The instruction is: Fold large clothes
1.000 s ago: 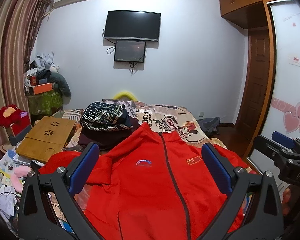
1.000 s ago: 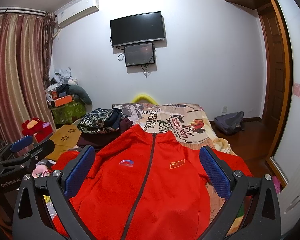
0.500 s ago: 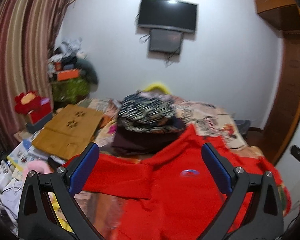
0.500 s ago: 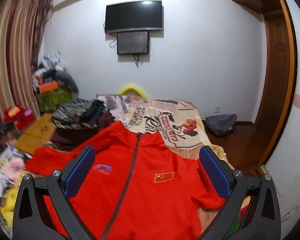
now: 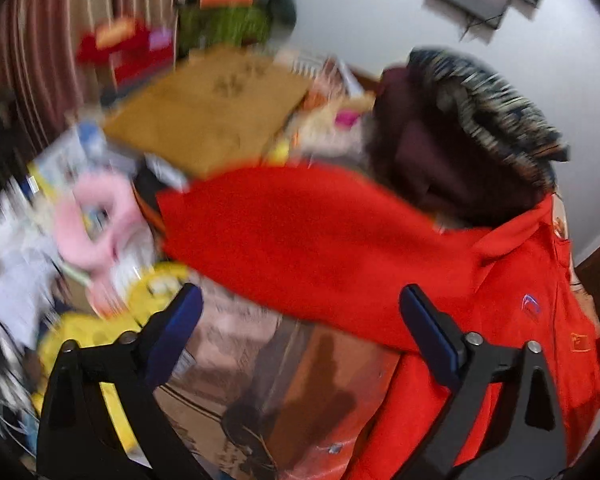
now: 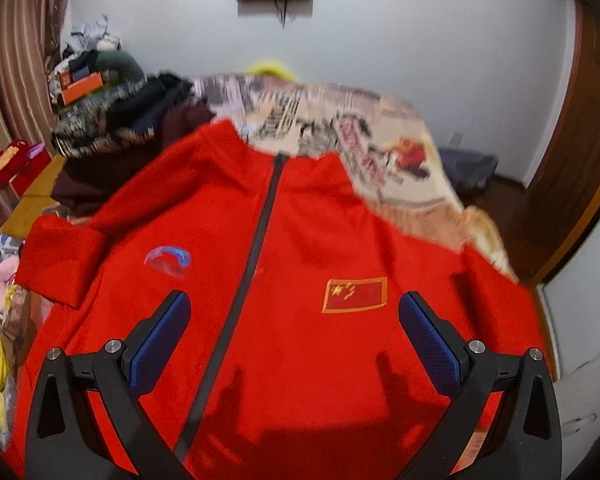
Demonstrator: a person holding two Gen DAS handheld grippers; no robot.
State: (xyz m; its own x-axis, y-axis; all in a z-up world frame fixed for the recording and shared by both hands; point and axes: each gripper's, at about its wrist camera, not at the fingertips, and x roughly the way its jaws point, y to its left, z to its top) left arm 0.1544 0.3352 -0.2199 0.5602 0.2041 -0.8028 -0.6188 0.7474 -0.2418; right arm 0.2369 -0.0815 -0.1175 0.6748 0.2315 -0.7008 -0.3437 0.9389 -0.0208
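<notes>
A large red zip-up jacket [image 6: 300, 264] lies spread front-up on the bed, with a dark zipper, a blue logo and a flag patch on the chest. Its left sleeve [image 5: 300, 240] stretches out sideways in the left wrist view. My left gripper [image 5: 300, 320] is open and empty, hovering just above the sleeve's near edge. My right gripper [image 6: 294, 336] is open and empty, low over the jacket's chest; its shadow falls on the fabric.
A pile of dark and patterned clothes [image 6: 116, 132] sits at the jacket's left shoulder. A wooden lap tray [image 5: 208, 112], pink toy [image 5: 96, 220], papers and yellow items clutter the left side. The printed bedspread [image 6: 340, 128] extends behind the collar.
My left gripper has swung left and down toward the left sleeve, with motion blur. My right gripper has dropped closer over the jacket's chest. Both stay open.
</notes>
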